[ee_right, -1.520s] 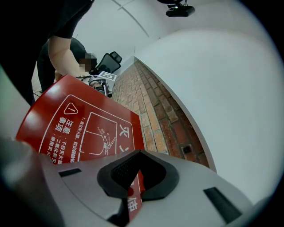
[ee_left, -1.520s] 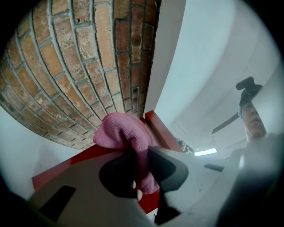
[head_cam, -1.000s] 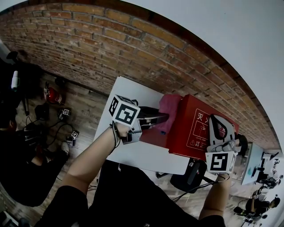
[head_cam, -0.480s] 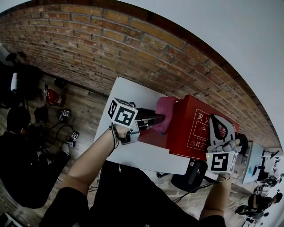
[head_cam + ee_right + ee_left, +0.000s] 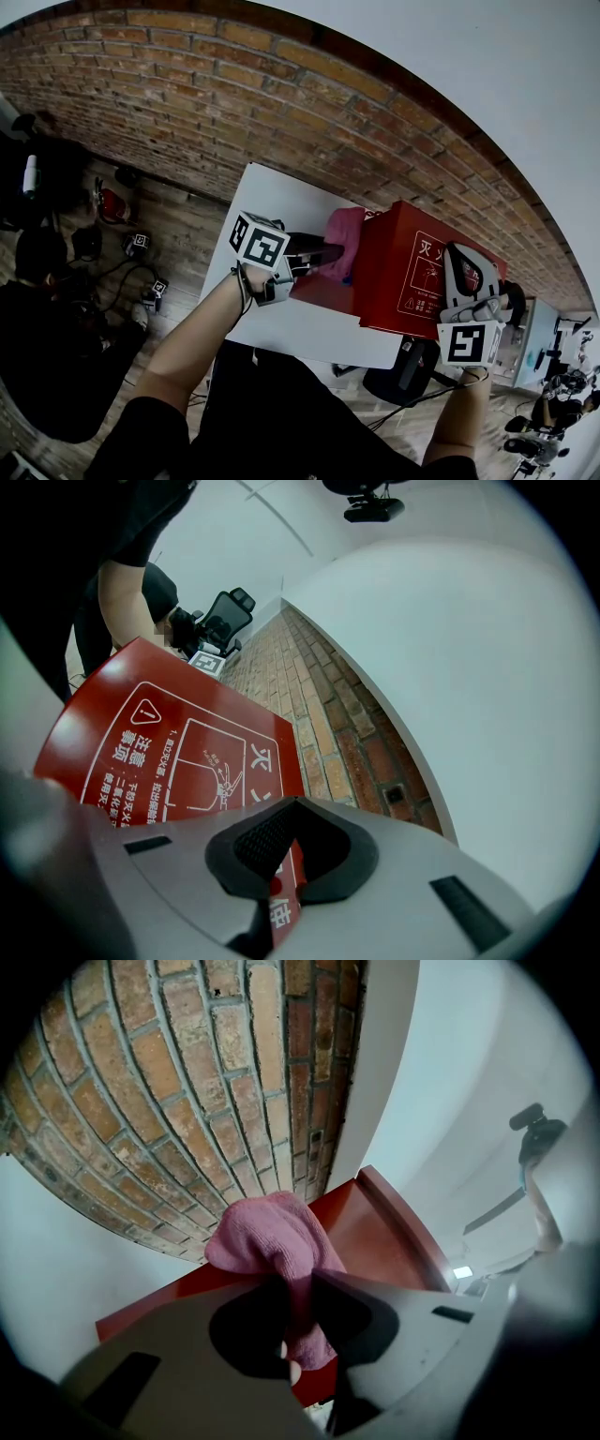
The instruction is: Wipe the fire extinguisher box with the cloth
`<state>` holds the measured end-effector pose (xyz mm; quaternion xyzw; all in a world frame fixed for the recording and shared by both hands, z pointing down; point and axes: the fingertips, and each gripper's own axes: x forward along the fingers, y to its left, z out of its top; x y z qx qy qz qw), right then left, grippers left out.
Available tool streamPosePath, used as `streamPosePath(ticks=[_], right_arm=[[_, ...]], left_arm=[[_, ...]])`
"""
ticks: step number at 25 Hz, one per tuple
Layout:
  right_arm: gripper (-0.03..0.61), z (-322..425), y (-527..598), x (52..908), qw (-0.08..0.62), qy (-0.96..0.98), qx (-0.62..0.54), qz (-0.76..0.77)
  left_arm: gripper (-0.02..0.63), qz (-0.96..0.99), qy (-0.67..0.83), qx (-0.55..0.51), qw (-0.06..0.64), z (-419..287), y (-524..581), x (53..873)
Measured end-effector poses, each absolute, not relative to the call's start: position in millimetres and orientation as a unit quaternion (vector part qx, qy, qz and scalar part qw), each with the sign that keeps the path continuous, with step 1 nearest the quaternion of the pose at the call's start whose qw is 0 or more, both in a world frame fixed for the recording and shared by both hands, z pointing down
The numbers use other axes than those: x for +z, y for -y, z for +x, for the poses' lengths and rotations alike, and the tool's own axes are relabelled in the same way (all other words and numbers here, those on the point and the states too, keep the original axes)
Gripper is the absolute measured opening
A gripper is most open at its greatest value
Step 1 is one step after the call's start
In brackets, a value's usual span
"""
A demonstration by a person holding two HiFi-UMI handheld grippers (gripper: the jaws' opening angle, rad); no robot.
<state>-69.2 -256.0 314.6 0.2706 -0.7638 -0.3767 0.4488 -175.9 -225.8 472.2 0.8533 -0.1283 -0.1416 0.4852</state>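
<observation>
The red fire extinguisher box [image 5: 412, 272] stands on a white table [image 5: 281, 323] against the brick wall. My left gripper [image 5: 326, 253] is shut on a pink cloth [image 5: 343, 236], which presses on the box's left side. In the left gripper view the cloth [image 5: 272, 1241] bunches out past the jaws against the red box [image 5: 380, 1241]. My right gripper [image 5: 464, 279] sits at the box's right end. In the right gripper view its jaws are shut on the thin edge of the printed red panel [image 5: 178, 752], with the right gripper [image 5: 281, 855] at that edge.
A brick wall [image 5: 281, 103] rises right behind the table, with a white wall above it. Cables and small gear [image 5: 141, 262] lie on the wooden floor at left. A dark bag [image 5: 398, 370] sits under the table's near edge. An office chair [image 5: 225, 611] stands farther off.
My left gripper has slid the pink cloth a little way down the box's left side. The right gripper and the box have stayed put.
</observation>
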Motion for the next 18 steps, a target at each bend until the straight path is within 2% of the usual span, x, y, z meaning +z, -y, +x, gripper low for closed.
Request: streamPosePath(ticks=[18], right_arm=[[0.020, -69, 256, 314, 0.448, 0.763, -0.376, 0.275]], left_arm=[[0.091, 0.842, 0.134, -0.133, 0.506, -176, 227, 516]])
